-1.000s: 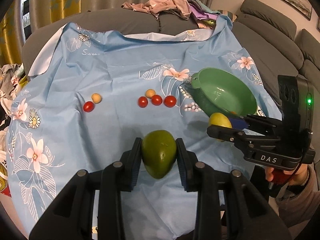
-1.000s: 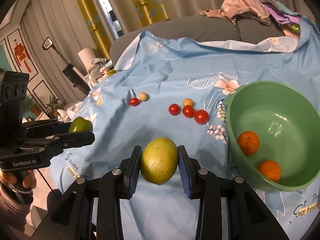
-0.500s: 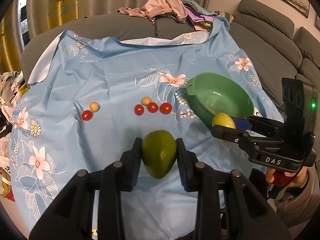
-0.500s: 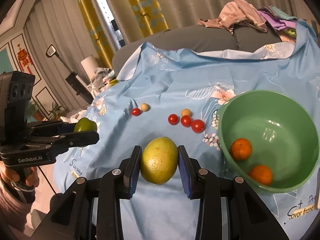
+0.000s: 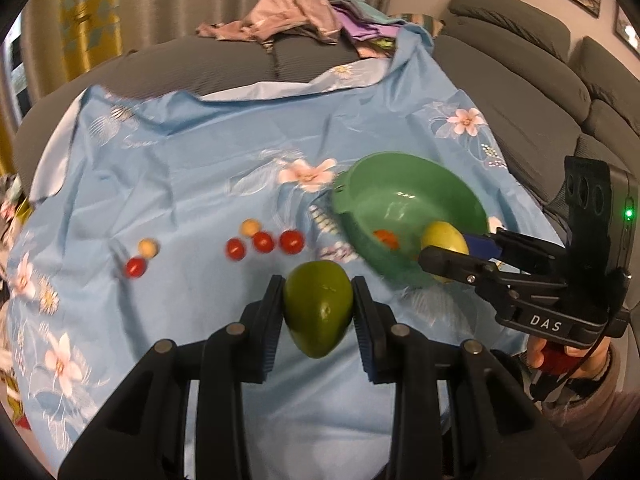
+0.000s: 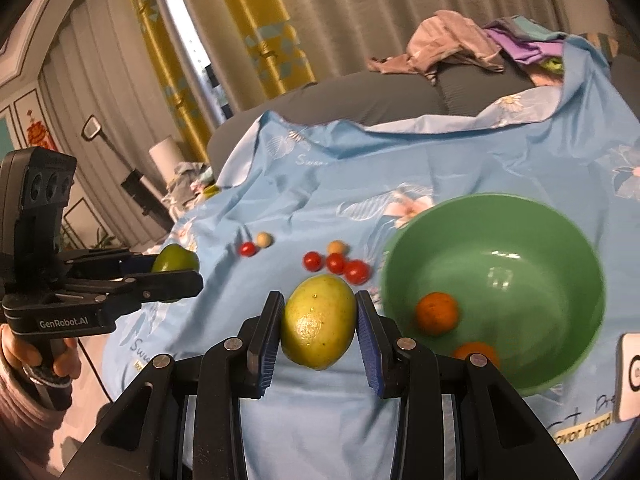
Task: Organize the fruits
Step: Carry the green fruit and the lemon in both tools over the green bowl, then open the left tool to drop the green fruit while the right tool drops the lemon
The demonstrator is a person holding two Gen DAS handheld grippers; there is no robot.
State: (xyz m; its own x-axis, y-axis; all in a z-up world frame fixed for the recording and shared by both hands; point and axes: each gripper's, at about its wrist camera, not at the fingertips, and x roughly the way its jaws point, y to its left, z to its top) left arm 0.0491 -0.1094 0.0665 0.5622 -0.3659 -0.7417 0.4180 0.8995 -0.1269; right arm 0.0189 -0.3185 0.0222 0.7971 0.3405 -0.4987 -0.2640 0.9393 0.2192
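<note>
Left gripper (image 5: 318, 312) clamping green mango (image 5: 318, 314), right gripper (image 6: 318, 322) clamping yellow mango (image 6: 318, 320)

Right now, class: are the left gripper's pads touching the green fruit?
Touching. The left wrist view shows the left gripper with both pads pressed flat against the sides of the green fruit, no gap on either side, lifted above the blue cloth.

green mango (image 5: 318, 312), yellow mango (image 6: 318, 320), bowl (image 6: 560, 248) holding 2 oranges (image 6: 436, 313)
</note>
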